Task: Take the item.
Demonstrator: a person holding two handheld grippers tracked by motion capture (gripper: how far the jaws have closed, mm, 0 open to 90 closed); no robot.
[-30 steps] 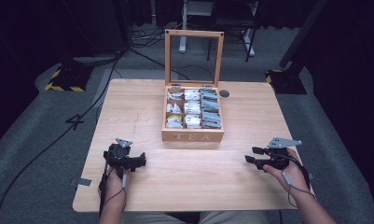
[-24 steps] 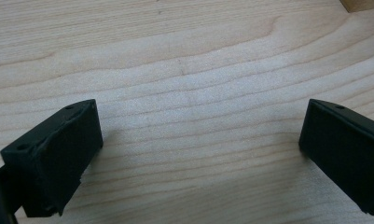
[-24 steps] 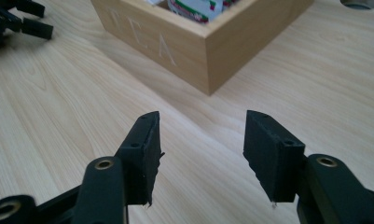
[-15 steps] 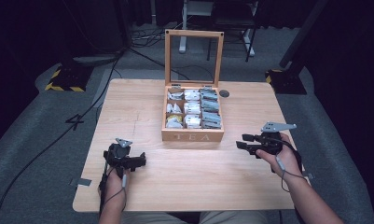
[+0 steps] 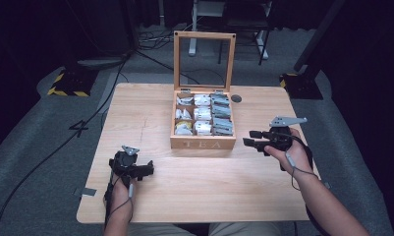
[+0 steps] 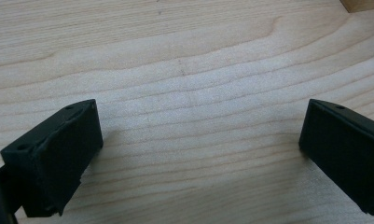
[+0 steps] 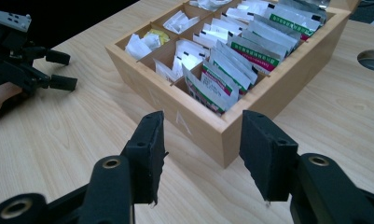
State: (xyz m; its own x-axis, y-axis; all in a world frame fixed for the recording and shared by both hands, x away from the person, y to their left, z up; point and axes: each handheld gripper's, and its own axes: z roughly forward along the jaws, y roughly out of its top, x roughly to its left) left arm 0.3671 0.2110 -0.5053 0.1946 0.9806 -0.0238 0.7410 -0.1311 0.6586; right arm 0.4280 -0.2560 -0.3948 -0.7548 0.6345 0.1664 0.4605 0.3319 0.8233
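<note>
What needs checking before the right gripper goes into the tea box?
1. Lid upright, box open: ok.
2. Tea box compartments hold tea bags: ok.
3. Right gripper jaws apart, nothing between them; they have just been closing a little: ok.
4. Right gripper at the box: not ok, short of its front corner.
5. Left gripper open over bare table, apart from the box: ok.
6. Which bag to take: cannot tell.

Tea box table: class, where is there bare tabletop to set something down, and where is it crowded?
Free: the wide strip of table left of the tea box, and the near stretch between the left gripper and the right gripper. Crowded: inside the box, packed with tea sachets; the right gripper hangs close to its right front corner.
</note>
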